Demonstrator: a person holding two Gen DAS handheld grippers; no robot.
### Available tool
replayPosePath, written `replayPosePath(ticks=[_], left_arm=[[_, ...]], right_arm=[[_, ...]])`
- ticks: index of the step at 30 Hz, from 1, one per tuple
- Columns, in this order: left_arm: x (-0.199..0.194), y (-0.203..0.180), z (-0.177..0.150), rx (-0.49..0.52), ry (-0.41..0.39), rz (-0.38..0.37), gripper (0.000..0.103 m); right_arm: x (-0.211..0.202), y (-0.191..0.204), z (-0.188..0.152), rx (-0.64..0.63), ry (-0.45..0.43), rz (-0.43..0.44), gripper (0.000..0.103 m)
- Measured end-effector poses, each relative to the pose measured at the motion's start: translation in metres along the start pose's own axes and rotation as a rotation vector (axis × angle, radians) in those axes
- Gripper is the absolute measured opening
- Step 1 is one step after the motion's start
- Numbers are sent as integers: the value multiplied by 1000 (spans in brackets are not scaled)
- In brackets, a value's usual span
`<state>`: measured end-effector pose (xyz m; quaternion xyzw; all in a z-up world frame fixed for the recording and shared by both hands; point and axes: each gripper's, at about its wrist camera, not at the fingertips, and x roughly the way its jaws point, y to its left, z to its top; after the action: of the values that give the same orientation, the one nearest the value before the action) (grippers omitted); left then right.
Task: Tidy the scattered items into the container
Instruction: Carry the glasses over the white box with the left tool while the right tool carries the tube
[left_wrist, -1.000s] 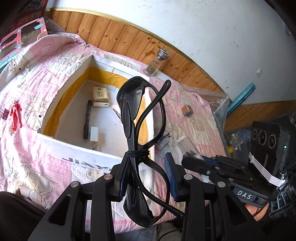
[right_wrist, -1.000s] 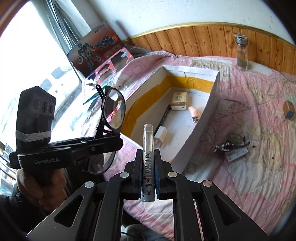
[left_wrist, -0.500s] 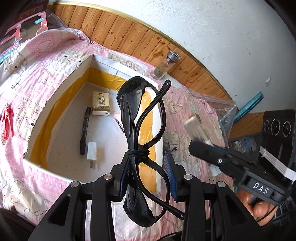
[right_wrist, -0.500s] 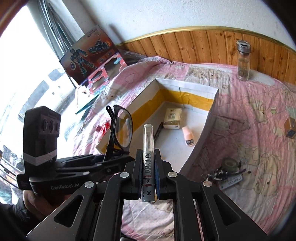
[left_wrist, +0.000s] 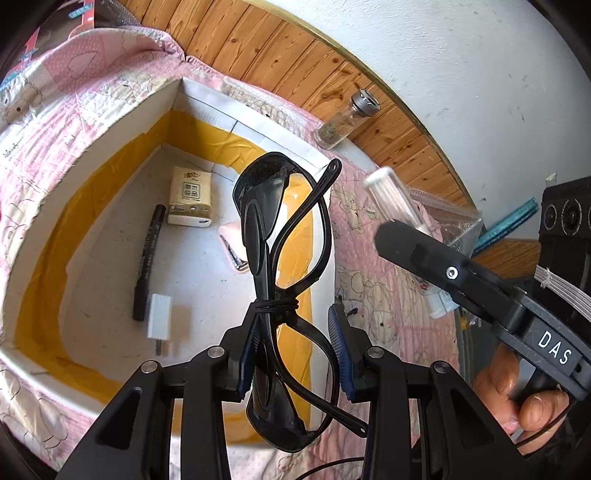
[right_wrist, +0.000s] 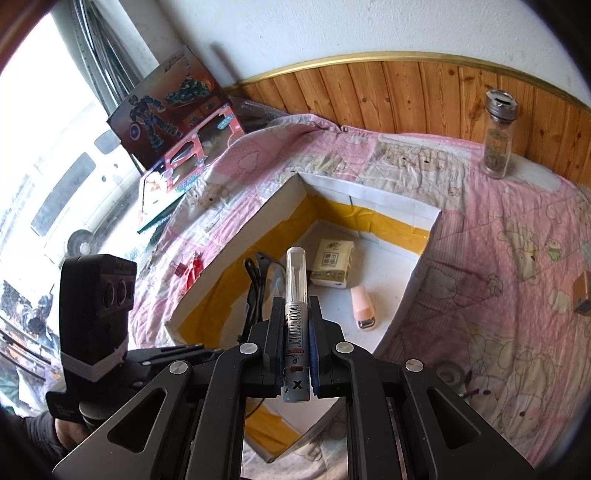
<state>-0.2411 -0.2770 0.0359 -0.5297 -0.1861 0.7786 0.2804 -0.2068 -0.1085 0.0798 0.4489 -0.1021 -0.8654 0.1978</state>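
The task is judged to be partly done. Inside the white box (right_wrist: 424, 218), lined with yellow tape, a tissue pack (left_wrist: 190, 195), a black marker (left_wrist: 147, 258), a small white ribbed block (left_wrist: 159, 316) and a peach-coloured item with a metal end (right_wrist: 364, 308) are already lying on the floor of the container. Two more items are held above it, not yet released: a pair of black-framed glasses (left_wrist: 284, 280) is clamped between the left tongs (left_wrist: 295, 354), the folded frame standing upright with its lower lens hanging below the pads, and a clear-capped tube with a barcode label (right_wrist: 295, 314) is pinched between the right tongs (right_wrist: 295, 354), pointing forward along the fingers. Both tongs are held over the near part of the box, the left one seen low at the left of the right wrist view, the right one at the right of the left wrist view, gripped by a hand (left_wrist: 517, 398). Still scattered on the pink quilt (right_wrist: 517, 258) of the bed are a roll of tape (right_wrist: 448, 373) near the box's corner, a small brown box (right_wrist: 583, 295) at the far right, red clips (right_wrist: 192, 269) beside the left wall of the box, and a glass jar (right_wrist: 498, 136) standing by the wooden panelling. So the two drops and several further pickups are judged to remain.
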Motion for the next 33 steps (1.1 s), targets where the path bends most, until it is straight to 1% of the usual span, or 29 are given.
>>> replayPosePath(ticks=[4,6,10,17,21,25,29,33], left_arm=[[14,0,7,-16,15,8,37],[21,3,9,-42,27,9,37],[34,16,12,-130,60,-5,37],[47,37,11,-289,84,-3,37],[56,40,10,-355,114,-21,38],[62,40,8,-406,122,-15,38],[69,43,7,-474,126,9,38],[76,46,7,-524,137,32,38]], right_arm=[[16,-8,11,-8,26,-3,11],[24,-12,15,-16,38,-10,11],[39,-18,24,-39,61,-22,11],[69,-22,38,-119,126,-65,11],[89,-25,46,-181,180,-98,11],[108,-33,50,-239,242,-142,11],[125,-37,51,-304,310,-168,11],[142,-37,46,-390,365,-225,11]])
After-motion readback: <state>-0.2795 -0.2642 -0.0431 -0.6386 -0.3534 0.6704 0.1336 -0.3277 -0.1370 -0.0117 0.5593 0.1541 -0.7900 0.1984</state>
